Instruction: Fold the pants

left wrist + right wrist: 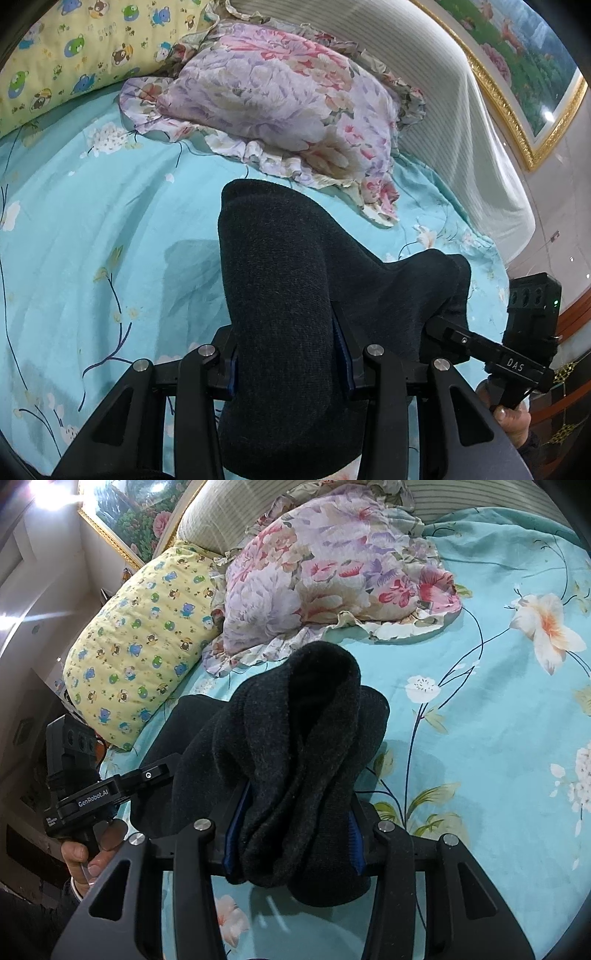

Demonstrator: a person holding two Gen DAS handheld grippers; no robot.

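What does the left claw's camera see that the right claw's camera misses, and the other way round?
Only the left camera shows the right claw gripping the dark knitted pants, and a long stretch of the striped cream headboard. Only the right camera shows the left claw, the person's hand on its handle, and the sheet's big white-and-orange flower. Both show the pants clamped in each camera's own claw, the turquoise floral bedsheet, the pink-and-lilac ruffled pillow and the yellow bear-print pillow.
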